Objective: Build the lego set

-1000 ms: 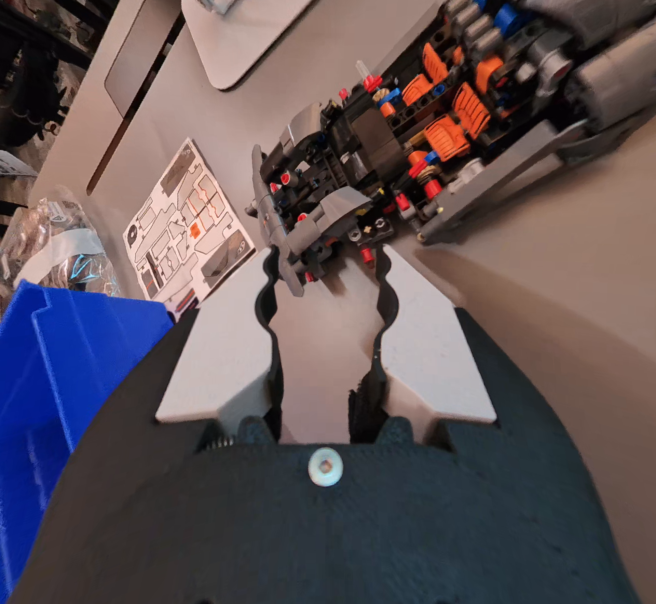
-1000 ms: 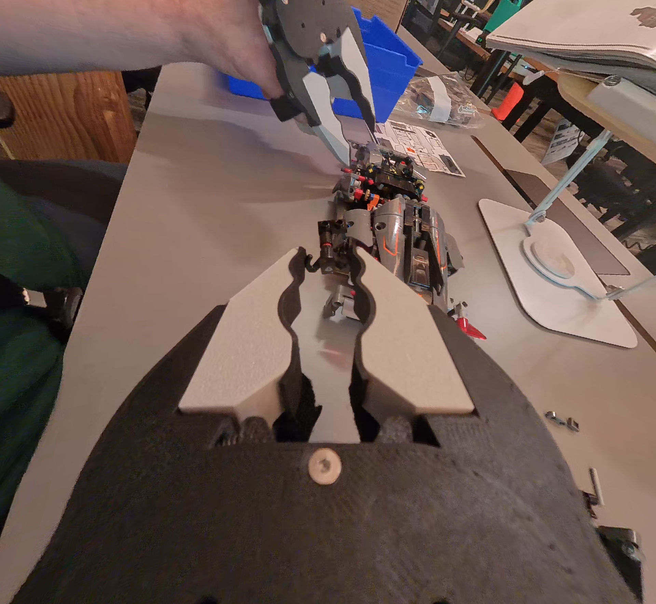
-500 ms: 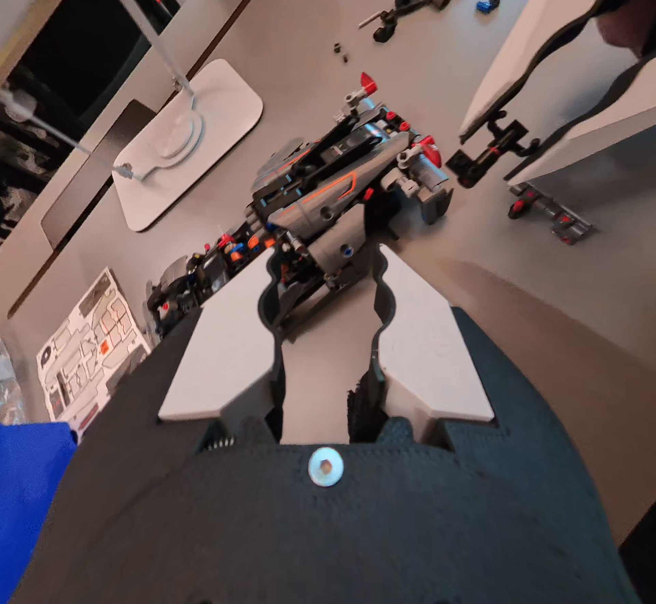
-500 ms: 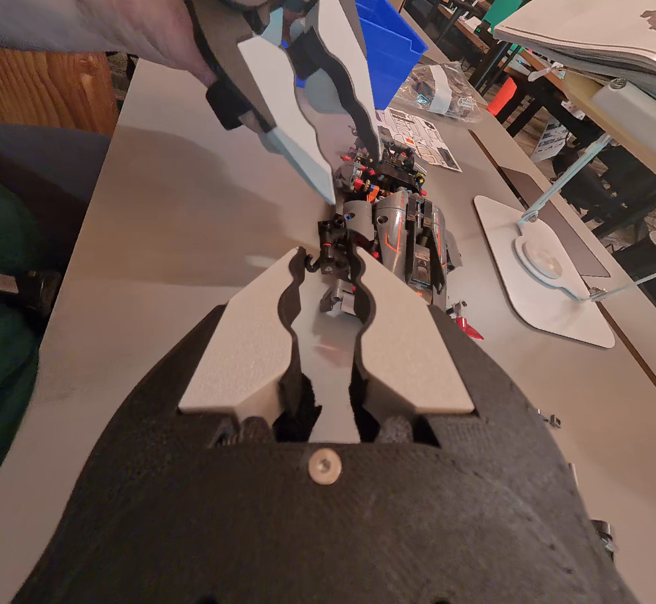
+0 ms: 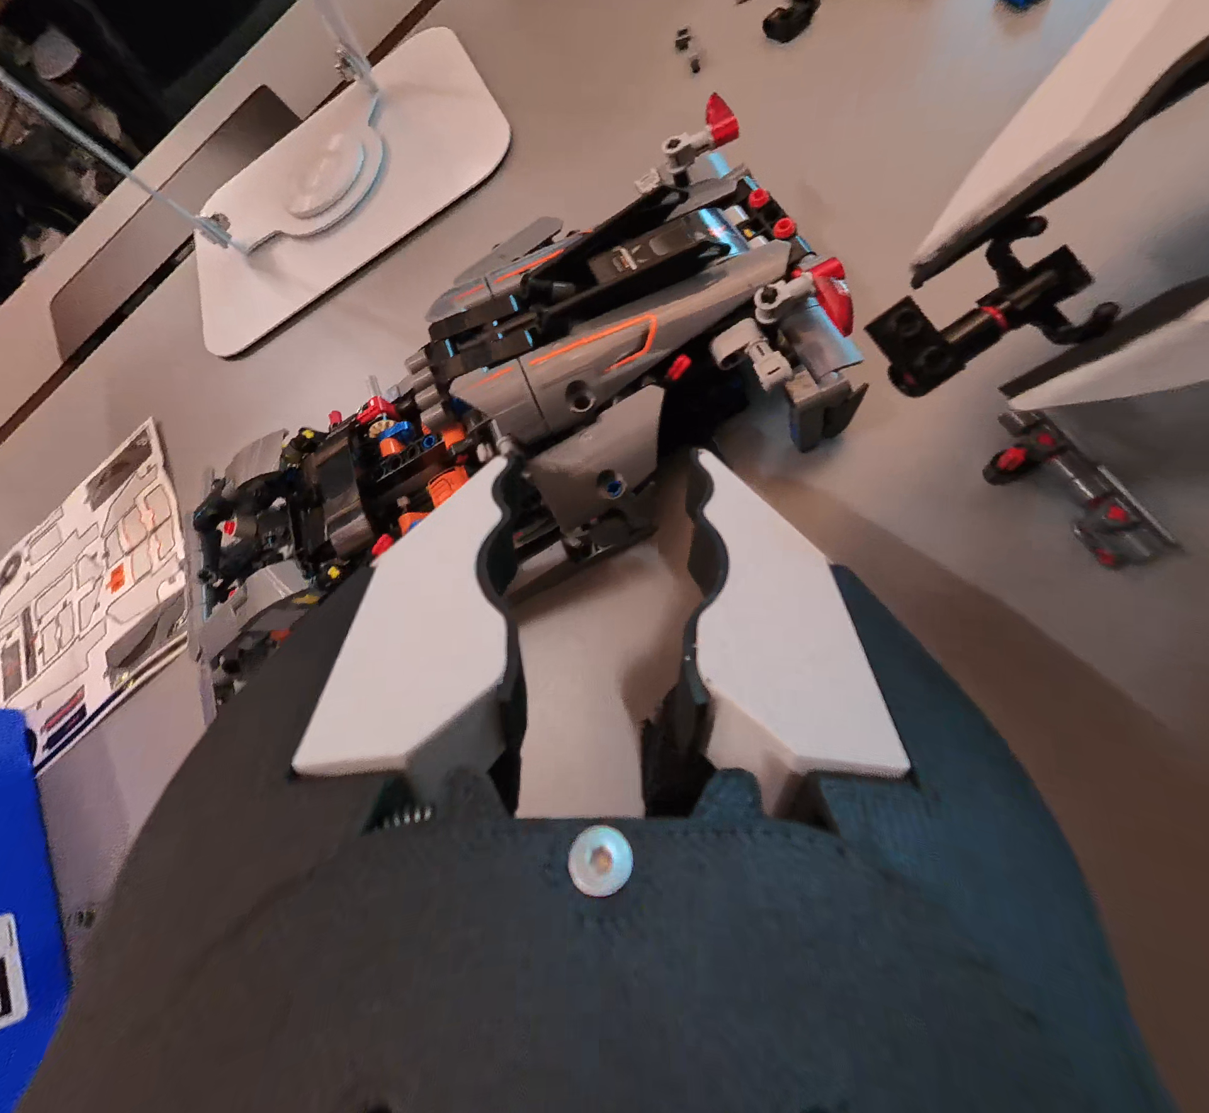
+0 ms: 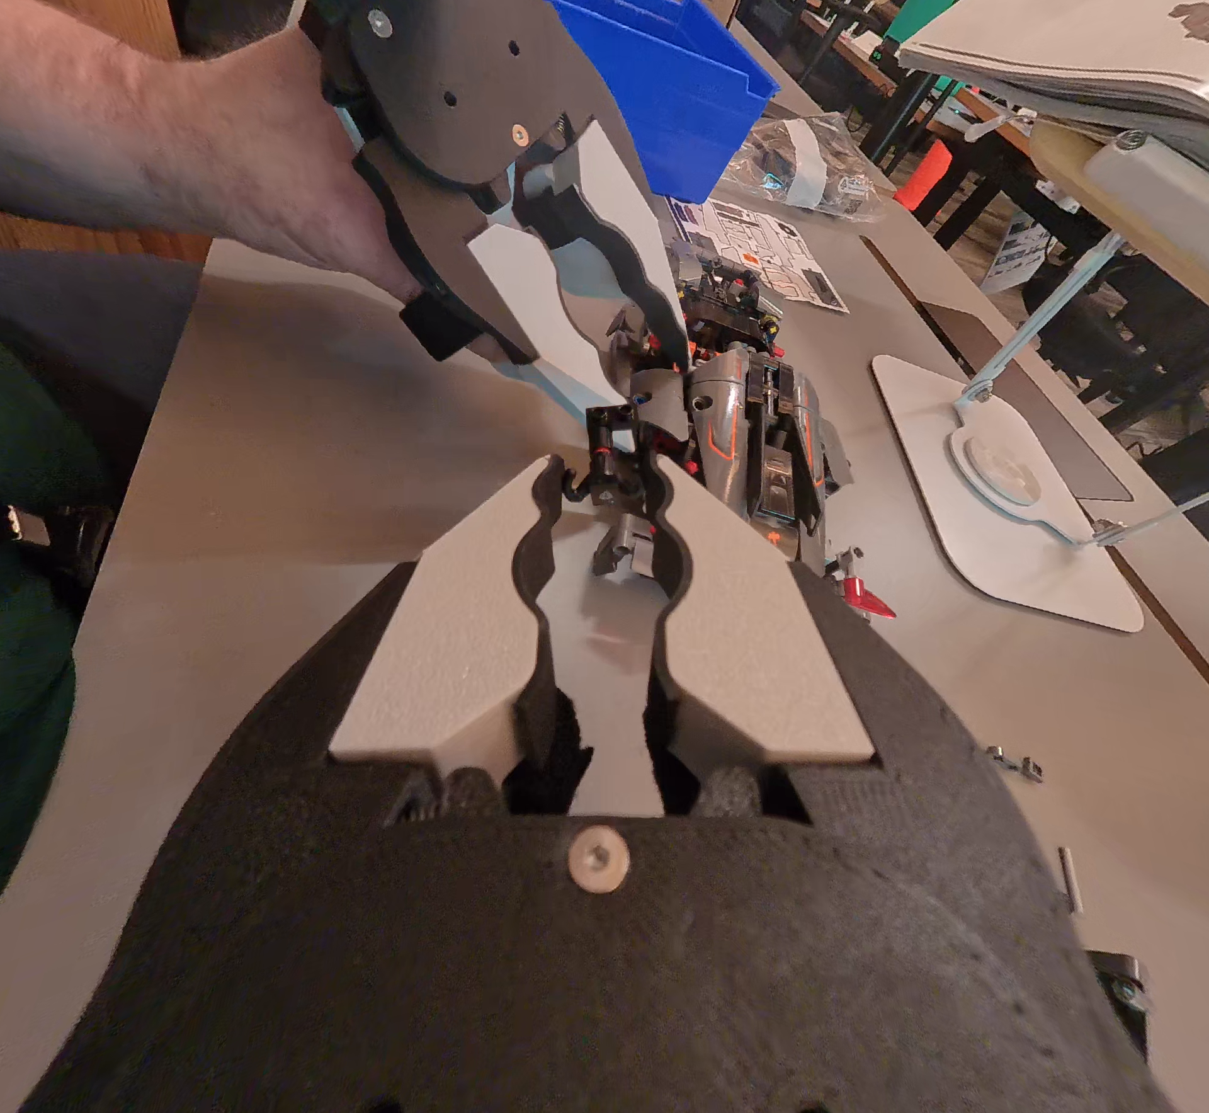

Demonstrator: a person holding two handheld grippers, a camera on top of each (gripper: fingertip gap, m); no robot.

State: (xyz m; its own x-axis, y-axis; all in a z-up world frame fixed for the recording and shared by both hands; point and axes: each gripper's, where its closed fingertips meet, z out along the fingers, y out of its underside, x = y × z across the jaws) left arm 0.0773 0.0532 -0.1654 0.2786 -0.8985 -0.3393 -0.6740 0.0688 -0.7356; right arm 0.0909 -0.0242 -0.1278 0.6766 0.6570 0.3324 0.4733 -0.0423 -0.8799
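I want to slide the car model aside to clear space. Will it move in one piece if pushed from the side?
Probably mostly, but gently. The car model is long and lies flat on the table, so tipping looks unlikely. Its thin red-tipped pieces stick out and could pop off. With the left gripper at its flank, pushing on the broad grey panel seems safest.

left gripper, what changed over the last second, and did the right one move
The left gripper, open and empty, swung from the grey, black and orange lego vehicle's engine end along its side to the grey panel beside the right gripper. The right gripper stayed shut on the small black lego sub-assembly; the vehicle and the white sticker sheet stayed put.
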